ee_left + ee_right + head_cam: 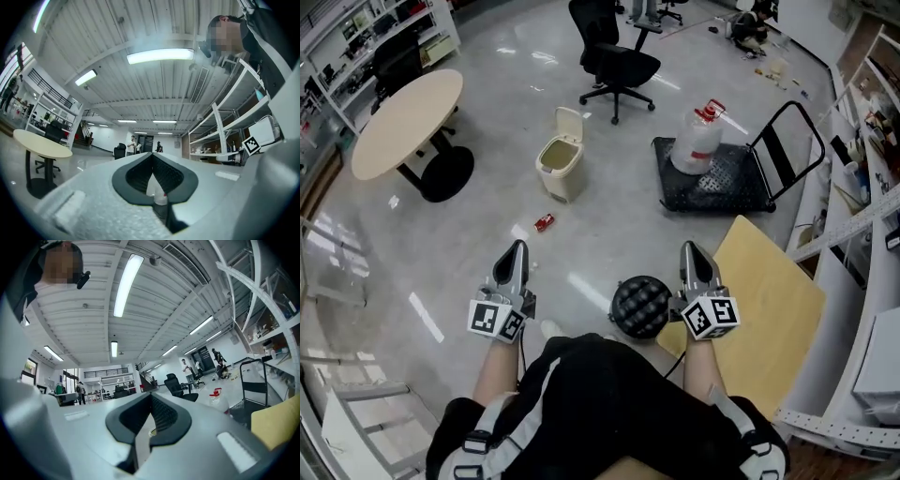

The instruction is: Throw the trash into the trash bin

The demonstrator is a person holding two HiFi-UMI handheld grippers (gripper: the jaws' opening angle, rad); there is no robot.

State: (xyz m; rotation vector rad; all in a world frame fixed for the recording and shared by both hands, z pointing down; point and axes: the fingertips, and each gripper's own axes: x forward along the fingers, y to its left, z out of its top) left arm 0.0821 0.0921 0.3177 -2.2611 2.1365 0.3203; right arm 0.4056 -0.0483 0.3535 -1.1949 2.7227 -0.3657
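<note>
The beige trash bin (561, 161) stands on the floor with its lid up, well ahead of both grippers. A small red piece of trash (544, 222) lies on the floor just in front of the bin, a little beyond my left gripper (517, 246). That gripper is shut with nothing in it, and its jaws also meet in the left gripper view (152, 155). My right gripper (689, 247) is held beside it, farther right, also shut and holding nothing, its jaws together in the right gripper view (151, 395). Both grippers point about level, out across the room.
A round table (408, 117) stands at the left, an office chair (614, 56) behind the bin. A black cart (712, 178) with a water jug (697, 141) is at the right. A black stool (639, 306) and a yellow board (769, 300) are close by, with shelving (862, 187) along the right.
</note>
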